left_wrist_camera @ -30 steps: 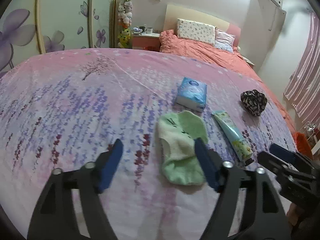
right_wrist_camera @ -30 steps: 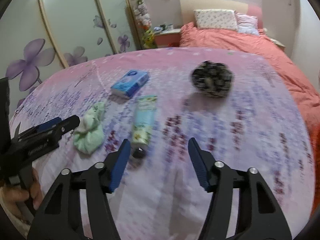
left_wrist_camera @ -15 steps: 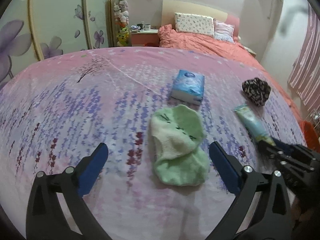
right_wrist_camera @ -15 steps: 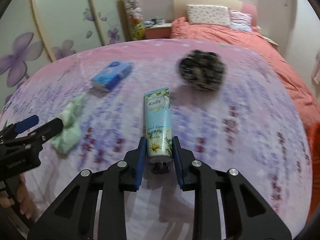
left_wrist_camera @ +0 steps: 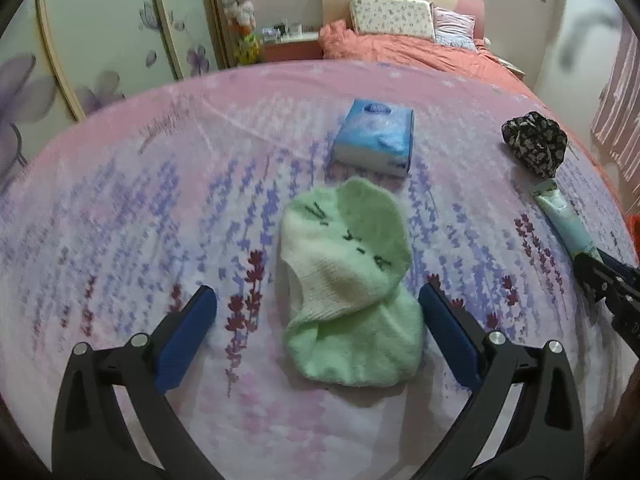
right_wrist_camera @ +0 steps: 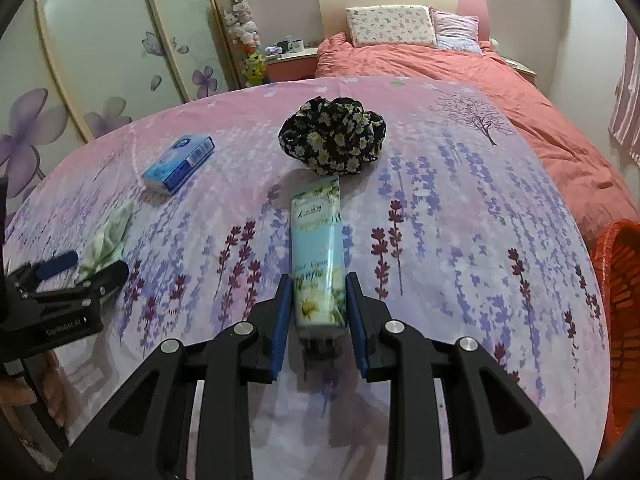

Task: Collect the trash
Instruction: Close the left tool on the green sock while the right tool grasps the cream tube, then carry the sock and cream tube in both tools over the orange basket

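Right tool (right_wrist_camera: 319,312) clamps tube (right_wrist_camera: 318,248); left tool (left_wrist_camera: 318,330) wide, straddling sock (left_wrist_camera: 348,280)

The left tongs (left_wrist_camera: 316,320) stand wide open at the bottom of the frame, straddling a green sock (left_wrist_camera: 348,284) on the bed (left_wrist_camera: 120,208). A blue tissue pack (left_wrist_camera: 374,140) lies above; a tube (left_wrist_camera: 564,220) far right.

On the bed (right_wrist_camera: 460,216) the tube (right_wrist_camera: 318,248) lies near, its far end touching the scrunchie (right_wrist_camera: 334,140); the tissue pack (right_wrist_camera: 178,164) lies far left of the tube; the sock (left_wrist_camera: 348,280) lies near of the pack; a basket (right_wrist_camera: 616,280) stands off the bed's right edge.
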`<move>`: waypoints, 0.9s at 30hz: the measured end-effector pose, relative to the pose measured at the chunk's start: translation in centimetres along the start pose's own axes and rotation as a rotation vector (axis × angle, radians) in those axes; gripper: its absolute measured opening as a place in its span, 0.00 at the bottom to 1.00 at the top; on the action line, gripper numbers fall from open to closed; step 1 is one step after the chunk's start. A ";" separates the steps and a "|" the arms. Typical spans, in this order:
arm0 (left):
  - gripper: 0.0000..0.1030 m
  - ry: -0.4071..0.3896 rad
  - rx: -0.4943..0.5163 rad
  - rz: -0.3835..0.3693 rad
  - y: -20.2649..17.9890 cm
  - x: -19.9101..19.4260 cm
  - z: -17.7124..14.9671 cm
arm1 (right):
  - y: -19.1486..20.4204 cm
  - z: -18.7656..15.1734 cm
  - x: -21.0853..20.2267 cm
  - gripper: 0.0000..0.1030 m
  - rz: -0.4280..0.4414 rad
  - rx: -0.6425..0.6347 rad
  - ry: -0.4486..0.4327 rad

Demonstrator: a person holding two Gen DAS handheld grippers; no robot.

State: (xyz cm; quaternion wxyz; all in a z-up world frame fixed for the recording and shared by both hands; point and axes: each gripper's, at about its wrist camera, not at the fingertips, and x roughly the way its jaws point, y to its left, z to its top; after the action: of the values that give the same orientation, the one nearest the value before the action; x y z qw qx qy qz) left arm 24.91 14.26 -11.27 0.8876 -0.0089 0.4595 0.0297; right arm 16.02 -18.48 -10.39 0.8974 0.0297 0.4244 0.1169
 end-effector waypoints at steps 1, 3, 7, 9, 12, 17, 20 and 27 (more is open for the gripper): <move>0.96 -0.001 -0.010 -0.008 0.2 0.0 0.0 | -0.1 0.1 0.1 0.27 0.001 0.003 0.000; 0.96 0.000 -0.009 -0.005 0.3 0.1 0.0 | 0.0 0.2 0.2 0.28 0.000 0.005 0.001; 0.87 -0.012 -0.006 -0.002 0.3 -0.1 -0.1 | 0.3 0.4 0.3 0.28 -0.012 -0.009 0.000; 0.79 -0.024 -0.001 -0.005 0.3 -0.4 -0.1 | 0.4 0.6 0.5 0.28 -0.014 -0.018 0.002; 0.73 -0.029 -0.007 -0.007 0.2 -0.7 0.0 | 0.5 0.9 0.8 0.28 -0.015 -0.019 0.005; 0.70 -0.035 -0.017 -0.010 0.4 -0.8 0.2 | 0.7 0.9 1.0 0.28 -0.021 -0.024 0.002; 0.64 -0.036 -0.016 -0.008 0.2 -0.8 0.3 | 0.8 1.0 1.1 0.28 -0.027 -0.032 0.003; 0.20 -0.058 -0.023 -0.067 0.2 -1.5 0.8 | 0.4 0.1 0.4 0.27 -0.002 -0.039 -0.002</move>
State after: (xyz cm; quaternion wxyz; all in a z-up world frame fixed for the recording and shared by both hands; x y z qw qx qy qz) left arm 24.69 14.44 -9.61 0.9008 -0.0338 0.4328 0.0056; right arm 16.28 -18.00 -10.52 0.8984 0.0120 0.4212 0.1240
